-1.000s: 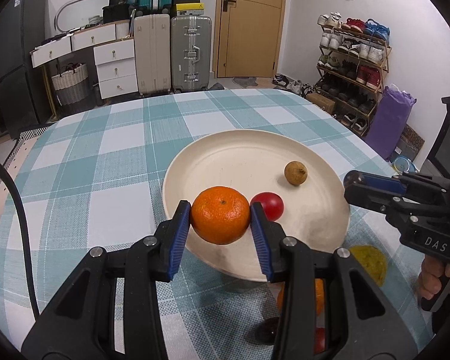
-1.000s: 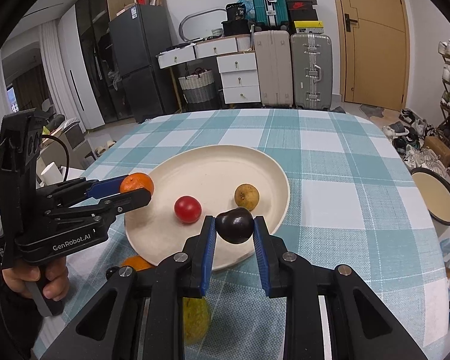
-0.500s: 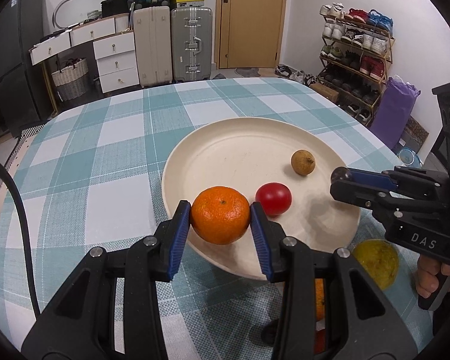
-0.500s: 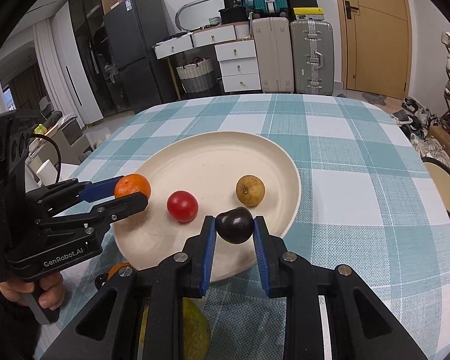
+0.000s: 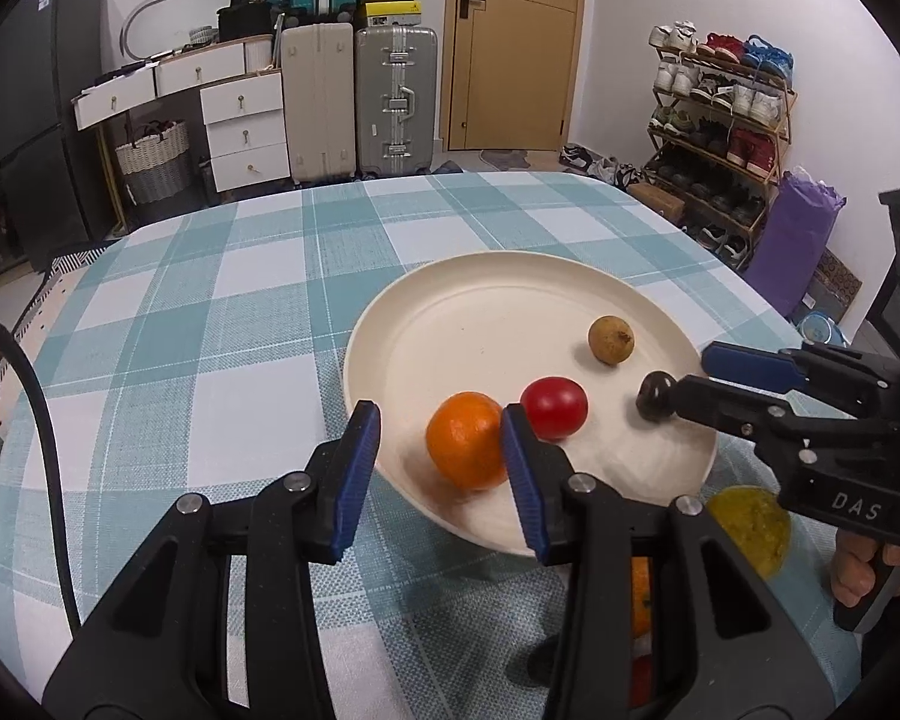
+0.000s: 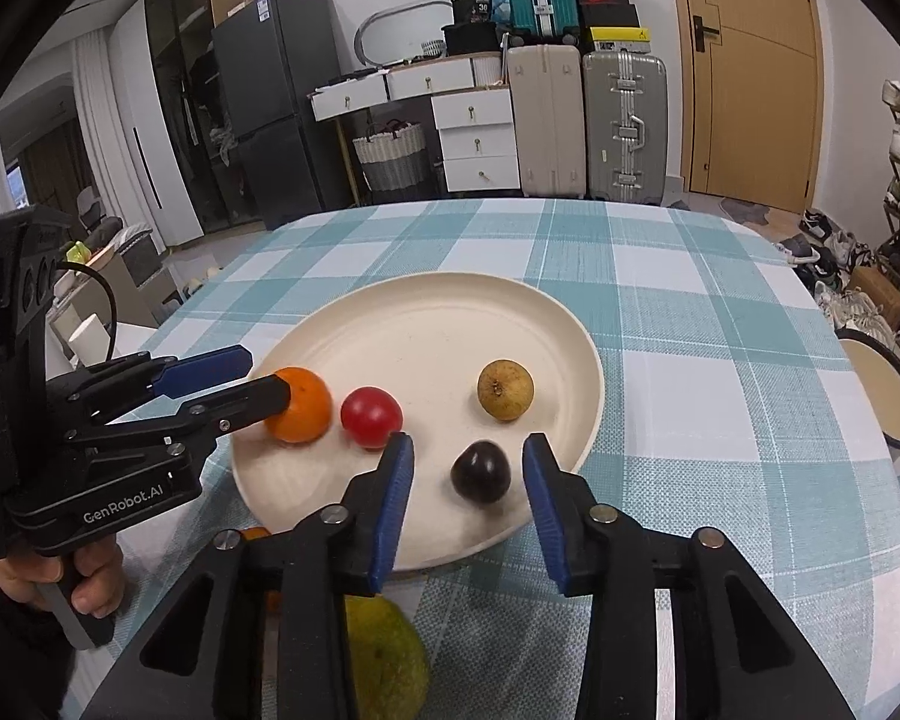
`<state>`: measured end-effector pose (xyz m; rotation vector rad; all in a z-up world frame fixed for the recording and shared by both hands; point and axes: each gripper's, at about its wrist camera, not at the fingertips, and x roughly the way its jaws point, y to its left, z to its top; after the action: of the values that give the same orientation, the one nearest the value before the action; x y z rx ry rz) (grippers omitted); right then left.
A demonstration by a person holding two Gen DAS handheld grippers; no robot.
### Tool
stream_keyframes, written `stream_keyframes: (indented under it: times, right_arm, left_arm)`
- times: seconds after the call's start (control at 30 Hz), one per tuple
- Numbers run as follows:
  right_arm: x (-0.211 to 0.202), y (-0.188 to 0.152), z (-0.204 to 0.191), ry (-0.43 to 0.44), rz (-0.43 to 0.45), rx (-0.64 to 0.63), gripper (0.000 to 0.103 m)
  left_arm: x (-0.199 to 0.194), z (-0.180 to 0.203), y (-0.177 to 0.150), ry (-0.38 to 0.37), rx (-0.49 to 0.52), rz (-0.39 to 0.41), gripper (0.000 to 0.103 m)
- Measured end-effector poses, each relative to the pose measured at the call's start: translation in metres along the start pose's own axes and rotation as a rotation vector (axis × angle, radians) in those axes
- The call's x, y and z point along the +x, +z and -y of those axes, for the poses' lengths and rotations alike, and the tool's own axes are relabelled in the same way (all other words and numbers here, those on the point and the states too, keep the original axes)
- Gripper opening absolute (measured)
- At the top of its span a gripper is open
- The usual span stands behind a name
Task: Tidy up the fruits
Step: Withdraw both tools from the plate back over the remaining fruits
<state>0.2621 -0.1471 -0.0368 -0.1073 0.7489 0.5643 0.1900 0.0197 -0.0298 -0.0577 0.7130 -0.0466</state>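
A cream plate [image 5: 492, 300] [image 6: 426, 330] lies on the checked table. On it lie an orange [image 5: 465, 441] [image 6: 300, 405], a red tomato [image 5: 554, 408] [image 6: 371, 417], a tan round fruit [image 5: 611, 340] [image 6: 504, 390] and a dark plum [image 5: 654, 403] [image 6: 481, 472]. My left gripper [image 5: 441, 474] [image 6: 252, 375] is open around the orange, which rests on the plate against the right finger. My right gripper [image 6: 468, 504] [image 5: 690, 375] is open with the plum lying free between its fingers.
A yellow-green fruit [image 5: 750, 522] [image 6: 384, 654] and another orange [image 5: 639, 594] lie on the table beside the plate's near rim, under the grippers. A second dish [image 6: 882, 396] stands off the table's right side. Suitcases and drawers stand beyond the far edge.
Both grippers moved forward over the plate and opened. The orange and the plum dropped from the fingers onto the plate.
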Motion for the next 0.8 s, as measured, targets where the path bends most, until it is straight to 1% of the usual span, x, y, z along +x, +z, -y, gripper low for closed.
stream_keyframes:
  times: [0.03,0.07,0.1,0.13,0.17,0.2,0.23,0.27,0.3,0.33,0.37,0.4,0.47,0.5,0.57,0.7,0.8]
  right_arm:
    - [-0.005,-0.001,0.001,-0.005,0.008,0.004,0.049]
    - [-0.009,-0.002,0.001,-0.006,0.014,0.007,0.052]
    - [-0.015,-0.003,0.002,-0.006,0.019,0.009,0.054]
    - [-0.02,-0.004,0.003,-0.008,0.023,0.01,0.061]
    - [-0.025,-0.005,0.003,-0.009,0.029,0.011,0.071]
    - [-0.031,-0.007,0.004,-0.008,0.038,0.015,0.076]
    - [-0.036,-0.009,0.004,-0.006,0.047,0.02,0.084]
    - [-0.042,-0.01,0.004,-0.005,0.057,0.027,0.088]
    - [-0.047,-0.012,0.004,-0.005,0.066,0.033,0.09]
    - [-0.052,-0.013,0.004,-0.007,0.069,0.036,0.093]
    - [-0.057,-0.015,0.003,-0.009,0.069,0.035,0.099]
    - [-0.06,-0.017,0.001,-0.011,0.068,0.033,0.102]
    - [-0.067,-0.021,-0.003,-0.015,0.073,0.026,0.103]
    - [-0.07,-0.023,-0.005,-0.017,0.071,0.019,0.103]
    - [-0.075,-0.027,-0.009,-0.018,0.064,0.009,0.103]
    - [-0.085,-0.038,-0.015,-0.008,0.066,0.005,0.103]
    - [-0.09,-0.045,-0.018,-0.012,0.053,0.002,0.103]
  left_arm:
    - [-0.003,-0.002,0.0,-0.004,-0.008,0.003,0.045]
    - [-0.007,-0.003,-0.001,-0.009,-0.018,0.006,0.055]
    - [-0.013,-0.004,-0.002,-0.013,-0.027,0.014,0.06]
    - [-0.019,-0.006,-0.003,-0.012,-0.034,0.025,0.069]
    - [-0.025,-0.006,-0.004,-0.008,-0.037,0.038,0.076]
    - [-0.032,-0.006,-0.005,-0.006,-0.035,0.051,0.079]
    - [-0.039,-0.006,-0.006,-0.001,-0.027,0.063,0.082]
    - [-0.047,-0.005,-0.008,0.004,-0.022,0.074,0.082]
    - [-0.053,-0.004,-0.01,0.006,-0.017,0.082,0.083]
    - [-0.06,-0.004,-0.012,0.009,-0.013,0.088,0.086]
    - [-0.065,-0.003,-0.014,0.01,-0.011,0.092,0.088]
    - [-0.071,-0.002,-0.017,0.011,-0.01,0.096,0.09]
    - [-0.082,-0.001,-0.021,0.018,-0.005,0.102,0.099]
    - [-0.088,0.0,-0.023,0.022,-0.006,0.109,0.101]
    - [-0.1,0.002,-0.027,0.021,-0.007,0.123,0.102]
    - [-0.117,0.006,-0.036,0.02,0.002,0.127,0.102]
    - [-0.128,0.01,-0.045,0.013,-0.007,0.117,0.102]
